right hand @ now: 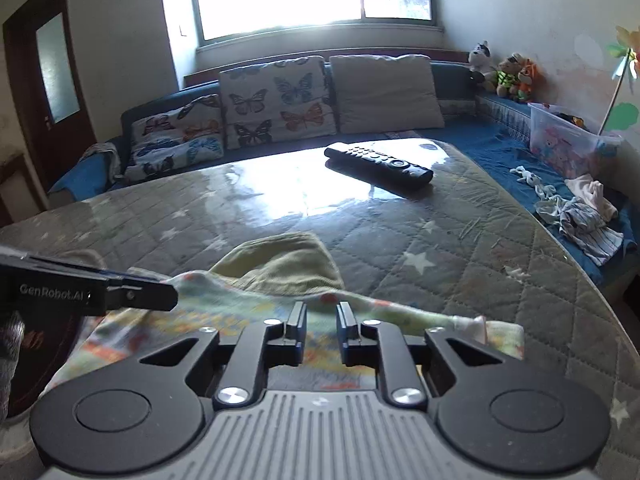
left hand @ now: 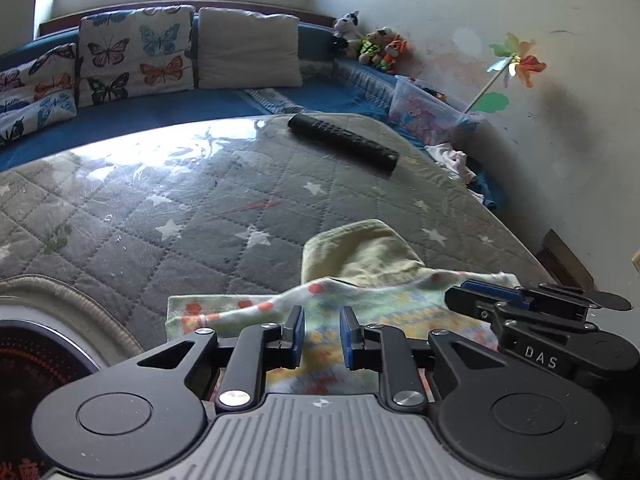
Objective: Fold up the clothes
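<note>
The left tongs stand with a narrow gap between their blue pads; the patterned garment lies under and ahead of them, and the pads do not press on it in the left wrist view. The right tongs are likewise slightly spread above the same cloth, with nothing pinched between the pads that I can make out. Each tool shows in the other's view: the right tongs come in from the right edge of the left wrist view, lying over the cloth's right end, and the left tongs reach in from the left edge of the right wrist view, their tips at the cloth's left end.

The garment is a small pale piece printed with orange dots and coloured patches. It lies at the near edge of the tabletop, with a raised ridge of fabric running across in front of both tools and a plain yellowish-green part humped up behind it.

Farther out, a black remote control rests on the glossy quilted, star-printed cover. Beyond the tabletop a blue sofa carries butterfly cushions and a plain cushion. Stuffed toys sit in the corner, a clear plastic bin stands by the wall, and loose clothes lie on the blue seat.
</note>
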